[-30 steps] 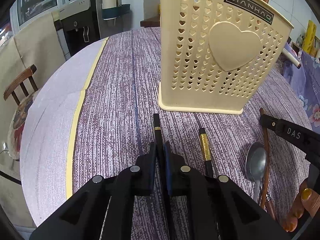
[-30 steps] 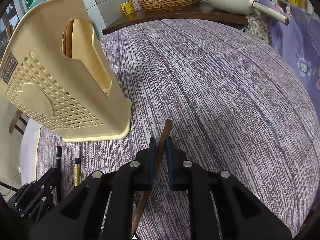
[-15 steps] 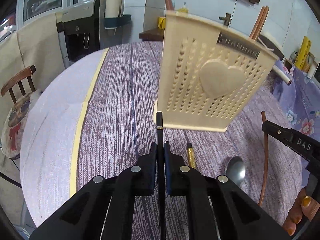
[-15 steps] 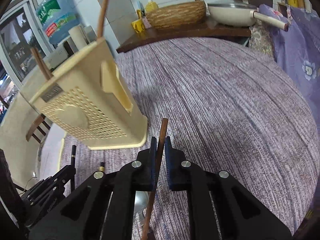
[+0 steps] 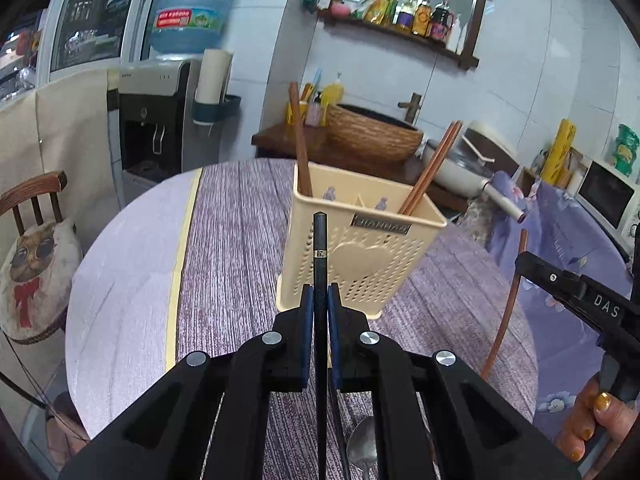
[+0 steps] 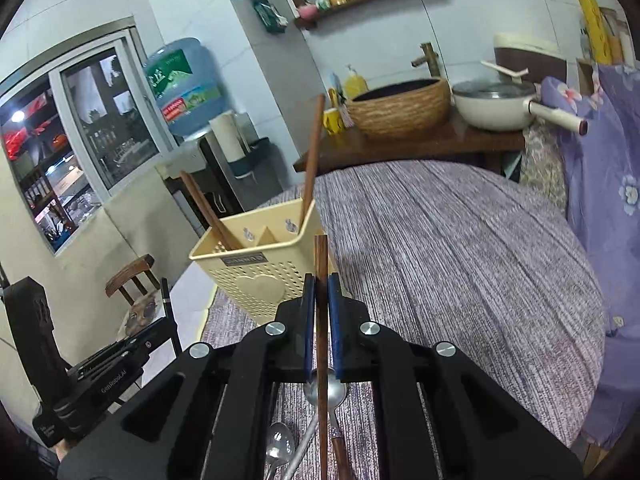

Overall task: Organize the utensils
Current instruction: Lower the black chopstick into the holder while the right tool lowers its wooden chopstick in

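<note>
A cream perforated utensil holder (image 5: pixel 360 248) (image 6: pixel 256 268) stands on the purple tablecloth with brown chopsticks (image 5: pixel 428 172) (image 6: pixel 312 160) leaning in its compartments. My left gripper (image 5: pixel 320 292) is shut on a black chopstick (image 5: pixel 320 248), held above the table and pointing at the holder. My right gripper (image 6: pixel 321 284) is shut on a brown wooden chopstick (image 6: pixel 321 256), raised to the right of the holder; in the left wrist view it shows as a brown chopstick (image 5: pixel 508 304) in the right gripper. Metal spoons (image 6: pixel 326 394) (image 5: pixel 362 446) lie on the cloth below the grippers.
Behind the round table (image 5: pixel 132 264) stand a wooden counter with a woven basket (image 5: pixel 372 136) (image 6: pixel 400 108) and a cream pan (image 6: pixel 496 108). A water dispenser (image 5: pixel 160 120) and a chair with a cat cushion (image 5: pixel 32 256) are to the left. A person's hand (image 5: pixel 592 420) grips the right tool.
Both grippers have risen off the table, each carrying its chopstick upward. The views have tilted up, so the holder's open top and the back wall now show.
</note>
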The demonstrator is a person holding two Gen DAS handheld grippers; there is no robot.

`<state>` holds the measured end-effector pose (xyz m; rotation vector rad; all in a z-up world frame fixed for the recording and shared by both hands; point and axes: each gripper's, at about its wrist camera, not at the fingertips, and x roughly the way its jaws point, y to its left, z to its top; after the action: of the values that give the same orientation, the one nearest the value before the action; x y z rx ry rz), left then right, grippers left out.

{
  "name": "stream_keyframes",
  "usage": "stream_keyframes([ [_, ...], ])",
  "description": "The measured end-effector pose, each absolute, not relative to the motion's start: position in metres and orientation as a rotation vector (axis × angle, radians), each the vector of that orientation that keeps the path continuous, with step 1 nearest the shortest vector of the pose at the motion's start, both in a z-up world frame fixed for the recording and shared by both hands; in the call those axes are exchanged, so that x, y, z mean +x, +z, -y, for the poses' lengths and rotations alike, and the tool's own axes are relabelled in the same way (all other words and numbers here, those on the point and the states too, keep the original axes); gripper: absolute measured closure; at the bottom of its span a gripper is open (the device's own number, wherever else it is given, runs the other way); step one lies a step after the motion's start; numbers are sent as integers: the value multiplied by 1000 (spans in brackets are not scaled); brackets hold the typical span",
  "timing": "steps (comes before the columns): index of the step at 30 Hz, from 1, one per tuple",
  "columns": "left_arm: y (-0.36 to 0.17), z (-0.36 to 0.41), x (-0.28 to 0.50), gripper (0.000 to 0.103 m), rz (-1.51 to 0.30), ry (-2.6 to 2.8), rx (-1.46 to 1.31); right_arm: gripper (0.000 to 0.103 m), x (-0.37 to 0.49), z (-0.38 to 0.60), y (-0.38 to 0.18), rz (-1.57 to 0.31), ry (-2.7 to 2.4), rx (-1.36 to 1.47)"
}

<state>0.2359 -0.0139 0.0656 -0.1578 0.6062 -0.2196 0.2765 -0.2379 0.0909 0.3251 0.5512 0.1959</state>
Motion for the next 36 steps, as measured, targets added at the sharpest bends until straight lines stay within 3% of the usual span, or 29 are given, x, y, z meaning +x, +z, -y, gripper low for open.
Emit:
stream_keyframes([
  [25, 107, 7, 221, 95, -515, -247, -144, 95, 253, 220, 159, -460, 316, 213],
  [36, 203, 6, 245, 95, -343, -225, -175, 95, 282, 217, 254, -320, 286, 186],
])
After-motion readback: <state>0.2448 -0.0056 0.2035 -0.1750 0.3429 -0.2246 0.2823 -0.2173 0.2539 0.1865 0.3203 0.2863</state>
